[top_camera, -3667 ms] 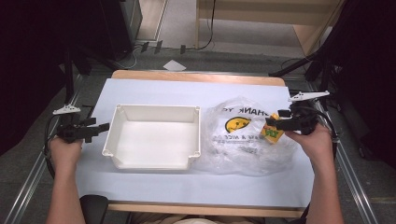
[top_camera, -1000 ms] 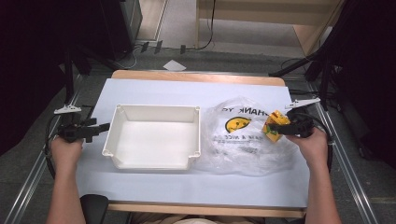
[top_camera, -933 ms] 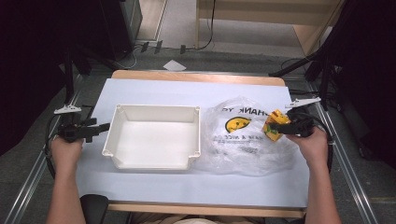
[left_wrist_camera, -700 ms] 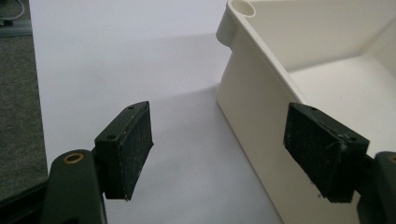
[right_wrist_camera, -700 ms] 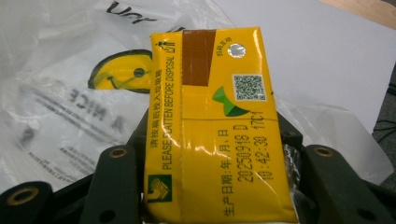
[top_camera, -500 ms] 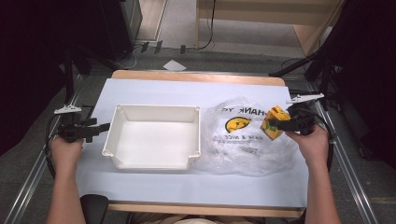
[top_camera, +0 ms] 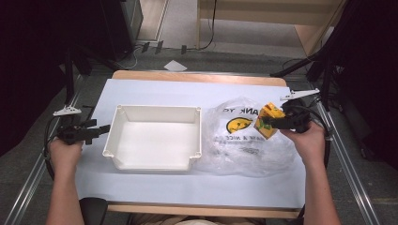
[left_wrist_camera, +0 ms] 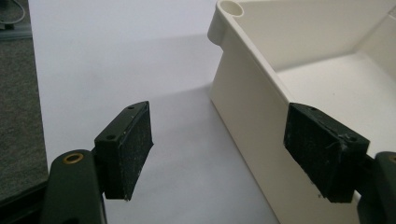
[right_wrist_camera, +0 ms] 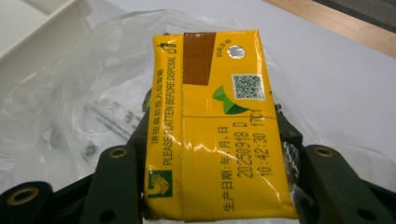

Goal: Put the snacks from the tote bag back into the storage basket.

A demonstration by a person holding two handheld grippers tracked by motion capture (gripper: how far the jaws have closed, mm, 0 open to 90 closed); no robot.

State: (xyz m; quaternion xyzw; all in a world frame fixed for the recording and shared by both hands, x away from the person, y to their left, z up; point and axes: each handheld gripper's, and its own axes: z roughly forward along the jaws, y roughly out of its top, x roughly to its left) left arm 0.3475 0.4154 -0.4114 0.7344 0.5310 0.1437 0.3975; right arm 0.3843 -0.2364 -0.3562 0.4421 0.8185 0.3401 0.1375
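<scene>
A yellow drink carton (top_camera: 267,121) (right_wrist_camera: 212,126) with printed text and a brown stripe is clamped between the jaws of my right gripper (top_camera: 274,123) (right_wrist_camera: 210,186), which is shut on it above a clear plastic bag (top_camera: 239,140) printed with a smiley face. The carton hangs clear of the bag near the table's right side. My left gripper (top_camera: 96,130) (left_wrist_camera: 224,154) is open with nothing between its pads, beside the left wall of the empty white tray (top_camera: 155,112) (left_wrist_camera: 243,93).
A white sheet (top_camera: 141,89) covers the wooden table (top_camera: 197,77). Metal rails (top_camera: 347,159) run along both sides. Cables and a scrap of paper (top_camera: 174,65) lie on the floor beyond the far edge.
My right gripper has risen with the carton, lifting it a little off the bag and toward the far side. The left gripper has stayed in place.
</scene>
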